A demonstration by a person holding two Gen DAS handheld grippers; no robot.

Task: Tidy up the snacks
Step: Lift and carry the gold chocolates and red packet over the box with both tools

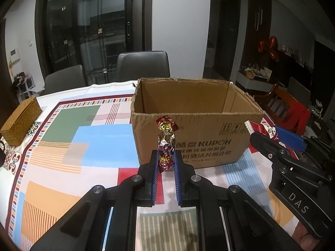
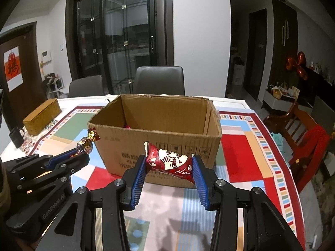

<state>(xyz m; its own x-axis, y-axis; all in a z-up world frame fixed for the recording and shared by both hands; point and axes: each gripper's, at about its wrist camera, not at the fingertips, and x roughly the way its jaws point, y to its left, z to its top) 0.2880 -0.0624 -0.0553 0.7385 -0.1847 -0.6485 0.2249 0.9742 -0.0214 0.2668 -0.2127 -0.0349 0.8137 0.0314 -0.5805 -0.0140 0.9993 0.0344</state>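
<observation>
An open cardboard box [image 1: 188, 138] [image 2: 167, 146] stands on the patterned tablecloth just ahead of both grippers. My left gripper [image 1: 166, 159] is shut on a foil-wrapped candy [image 1: 166, 140], red and gold, which sticks up between the blue pads in front of the box wall; the same candy [image 2: 86, 142] shows at the left of the right wrist view. My right gripper [image 2: 169, 165] is shut on a red snack packet [image 2: 169, 161] with white lettering, held crosswise before the box; that packet [image 1: 261, 130] appears at the right of the left wrist view. Something pink lies inside the box, mostly hidden.
A woven brown box [image 1: 21, 123] [image 2: 41, 117] sits at the table's left edge, with a dark mug [image 2: 16, 136] near it. Grey chairs [image 2: 159, 80] stand beyond the table and a wooden chair with red cloth [image 2: 303, 138] at the right.
</observation>
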